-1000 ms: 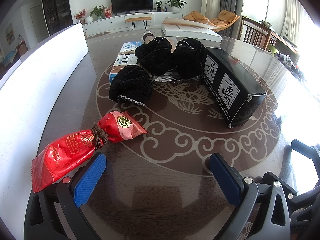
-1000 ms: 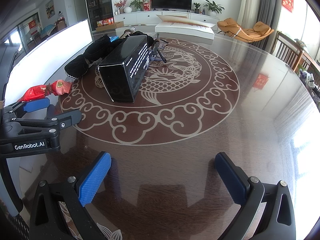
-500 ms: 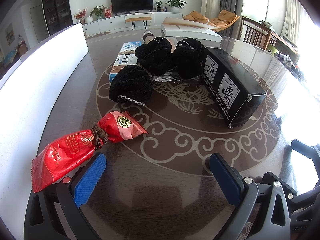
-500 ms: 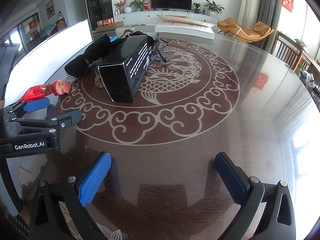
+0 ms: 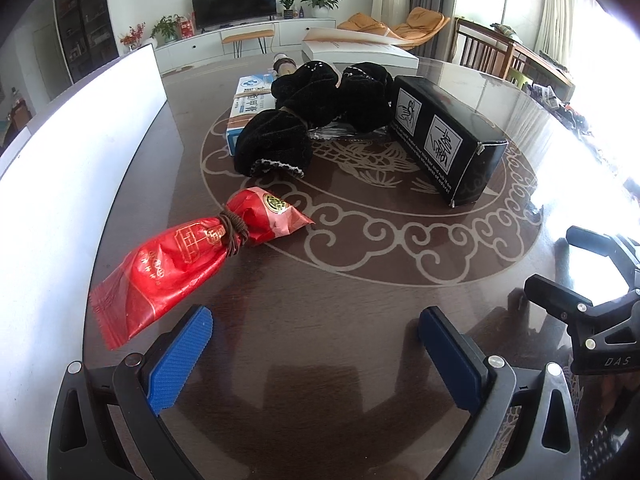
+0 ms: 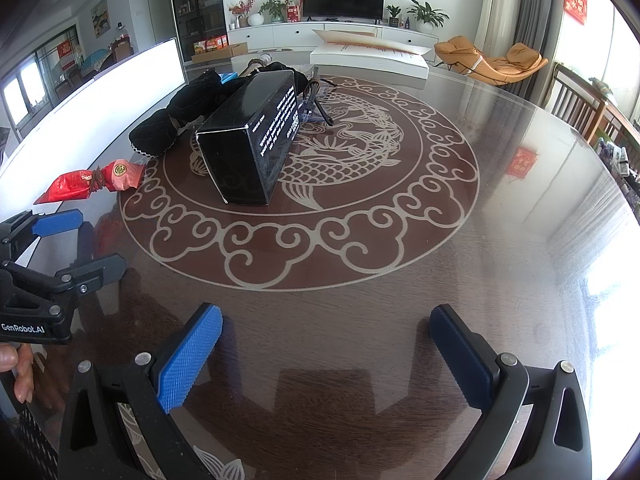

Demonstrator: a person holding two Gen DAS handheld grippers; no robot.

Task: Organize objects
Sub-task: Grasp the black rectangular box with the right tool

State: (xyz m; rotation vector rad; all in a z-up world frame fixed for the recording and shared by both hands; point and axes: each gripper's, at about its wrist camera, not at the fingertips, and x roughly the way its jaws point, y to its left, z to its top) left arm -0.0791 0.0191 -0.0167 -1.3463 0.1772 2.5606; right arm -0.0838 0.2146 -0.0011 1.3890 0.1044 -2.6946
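A red packet (image 5: 188,256) tied with brown cord lies on the dark table, just ahead and left of my open left gripper (image 5: 316,334). Farther on sit a heap of black velvet pouches (image 5: 304,120), a blue-and-white box (image 5: 246,110) partly under them, and a long black box (image 5: 444,140). In the right wrist view the black box (image 6: 256,140), the pouches (image 6: 176,120) and the red packet (image 6: 92,182) lie far ahead to the left. My right gripper (image 6: 326,332) is open over bare table, holding nothing.
A tall white panel (image 5: 68,152) runs along the table's left side. A flat white box (image 6: 368,54) lies at the far edge. The round table (image 6: 500,220) carries a fish pattern. Wooden chairs (image 6: 580,108) stand to the right. A person's fingers (image 6: 20,376) hold the left gripper's handle.
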